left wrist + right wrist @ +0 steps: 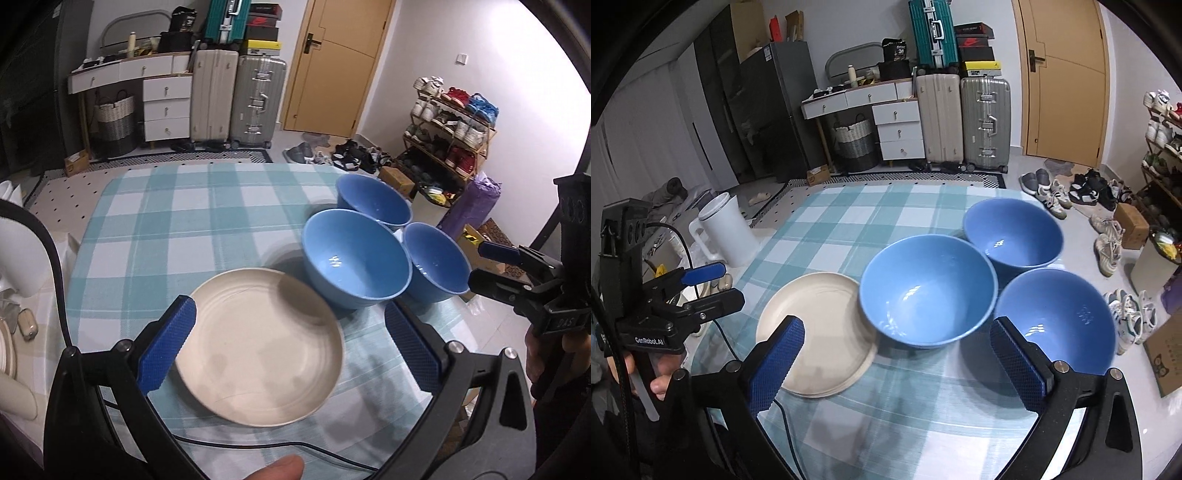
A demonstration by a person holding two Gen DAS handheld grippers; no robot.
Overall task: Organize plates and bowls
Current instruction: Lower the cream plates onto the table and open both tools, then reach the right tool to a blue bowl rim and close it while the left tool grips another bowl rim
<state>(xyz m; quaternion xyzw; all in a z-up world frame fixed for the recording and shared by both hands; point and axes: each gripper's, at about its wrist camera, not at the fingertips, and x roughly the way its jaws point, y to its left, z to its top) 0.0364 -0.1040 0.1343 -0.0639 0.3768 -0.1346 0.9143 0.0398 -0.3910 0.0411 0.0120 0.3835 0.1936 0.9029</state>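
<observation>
A cream plate (258,347) lies on the checked tablecloth (184,229); it also shows in the right wrist view (812,325). Three blue bowls stand upright beside it: a middle bowl (356,256) (927,290) touching the plate's edge, a far bowl (375,201) (1012,232) and a right bowl (436,260) (1056,317). My left gripper (291,339) is open, its fingers straddling the plate just above it. My right gripper (897,358) is open and empty, low over the cloth in front of the middle bowl.
A white jug (726,232) stands off the table's left edge. More cream dishes (7,354) sit at the far left. Suitcases (964,122), drawers (899,127) and a shoe rack (450,129) stand behind the table. A black cable (258,443) crosses the cloth's near edge.
</observation>
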